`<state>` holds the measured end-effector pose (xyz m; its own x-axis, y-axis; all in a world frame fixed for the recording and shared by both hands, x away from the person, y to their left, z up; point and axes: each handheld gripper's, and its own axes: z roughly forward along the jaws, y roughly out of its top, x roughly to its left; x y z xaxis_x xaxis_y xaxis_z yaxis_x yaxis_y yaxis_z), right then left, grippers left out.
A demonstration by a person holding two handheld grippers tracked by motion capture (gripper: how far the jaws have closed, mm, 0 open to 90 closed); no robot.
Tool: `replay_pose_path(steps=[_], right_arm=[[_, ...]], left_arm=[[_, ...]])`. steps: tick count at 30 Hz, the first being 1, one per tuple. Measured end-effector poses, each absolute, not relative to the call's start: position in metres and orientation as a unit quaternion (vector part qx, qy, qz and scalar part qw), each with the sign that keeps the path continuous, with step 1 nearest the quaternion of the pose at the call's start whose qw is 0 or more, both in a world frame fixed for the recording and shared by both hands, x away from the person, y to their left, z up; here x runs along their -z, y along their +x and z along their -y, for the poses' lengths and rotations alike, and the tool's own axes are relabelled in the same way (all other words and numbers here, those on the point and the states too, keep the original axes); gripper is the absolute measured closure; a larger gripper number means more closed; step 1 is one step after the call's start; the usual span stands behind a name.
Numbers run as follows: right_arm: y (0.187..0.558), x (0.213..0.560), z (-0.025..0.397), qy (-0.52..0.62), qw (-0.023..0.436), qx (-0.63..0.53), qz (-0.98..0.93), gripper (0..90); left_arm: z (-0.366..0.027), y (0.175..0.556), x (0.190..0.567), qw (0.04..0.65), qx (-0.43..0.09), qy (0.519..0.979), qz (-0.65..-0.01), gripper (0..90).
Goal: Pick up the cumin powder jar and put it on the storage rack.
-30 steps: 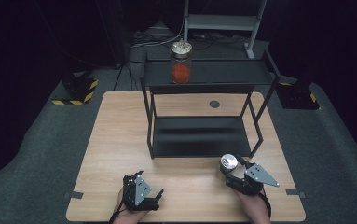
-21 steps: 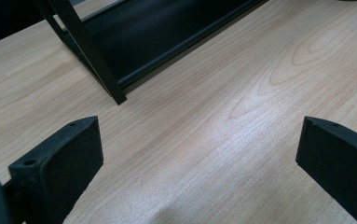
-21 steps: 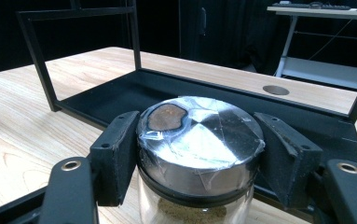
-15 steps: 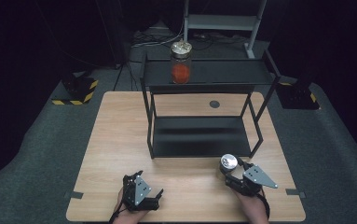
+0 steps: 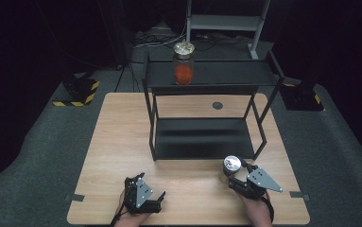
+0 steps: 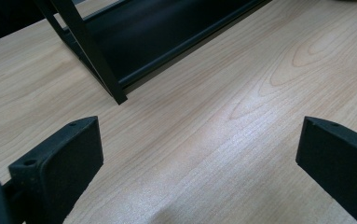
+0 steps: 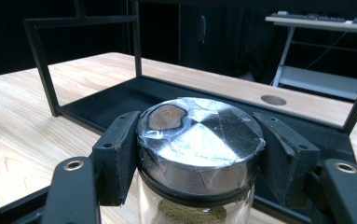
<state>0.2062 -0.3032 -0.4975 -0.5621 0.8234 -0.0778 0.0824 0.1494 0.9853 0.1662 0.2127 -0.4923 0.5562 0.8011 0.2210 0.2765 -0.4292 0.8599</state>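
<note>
A glass jar with a silver lid [image 7: 199, 140] stands on the wooden table [image 5: 122, 142] near the front right corner of the black shelf rack [image 5: 202, 137]; tan powder shows inside it. My right gripper [image 7: 197, 158] is shut on the silver-lidded jar [image 5: 231, 165], one jaw on each side just under the lid. A second jar with red contents [image 5: 184, 64] stands on the rack's top shelf, left of centre. My left gripper [image 5: 143, 196] rests open at the table's front edge, left of centre. Between the left gripper's [image 6: 195, 154] jaws lies bare wood.
The rack's lower shelf [image 6: 167, 42] sits just ahead of the left gripper, one leg close by. A round cable hole [image 5: 217, 105] is in the table behind the rack. A desk frame [image 5: 226, 23] and yellow-black striped bases [image 5: 77, 94] stand on the floor beyond.
</note>
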Motion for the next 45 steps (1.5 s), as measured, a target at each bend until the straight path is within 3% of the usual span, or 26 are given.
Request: replay_pose_path(steps=[18, 45], right_arm=[[0.194, 0.470, 0.297, 0.322, 0.335, -0.567, -0.680, 34.4], [0.204, 0.395, 0.294, 0.332, 0.343, -0.587, -0.654, 34.4]], left_arm=[[-0.216, 0.167, 0.492, 0.415, -0.313, 0.783, -0.343, 0.7], [-0.219, 0.169, 0.492, 0.419, -0.306, 0.783, -0.342, 0.7]])
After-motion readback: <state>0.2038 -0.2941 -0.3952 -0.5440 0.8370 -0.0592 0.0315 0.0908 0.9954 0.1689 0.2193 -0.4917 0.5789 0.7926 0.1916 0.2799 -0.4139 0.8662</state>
